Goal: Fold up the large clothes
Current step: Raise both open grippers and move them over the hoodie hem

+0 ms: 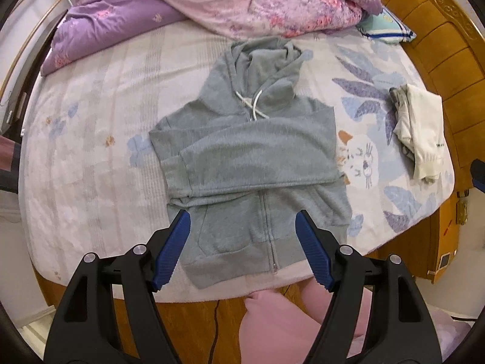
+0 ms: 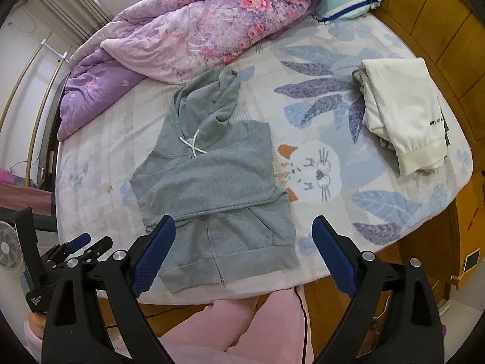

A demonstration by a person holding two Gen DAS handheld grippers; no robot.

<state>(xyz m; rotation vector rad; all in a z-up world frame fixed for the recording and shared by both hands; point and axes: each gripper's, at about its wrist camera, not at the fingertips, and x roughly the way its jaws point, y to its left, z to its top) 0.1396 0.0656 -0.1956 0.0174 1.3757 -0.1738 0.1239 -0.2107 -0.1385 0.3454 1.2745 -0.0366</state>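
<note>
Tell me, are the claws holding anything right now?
No. The left claw and right claw are both open and empty, above the grey zip-up fleece hoodie.

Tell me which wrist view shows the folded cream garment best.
Right wrist. There the folded cream garment lies large and nearly whole on the bed, with its ribbed cuff and small printed text readable as marks. The left wrist view pushes it to the far right edge, smaller and squeezed by fisheye distortion, though still unblocked.
</note>
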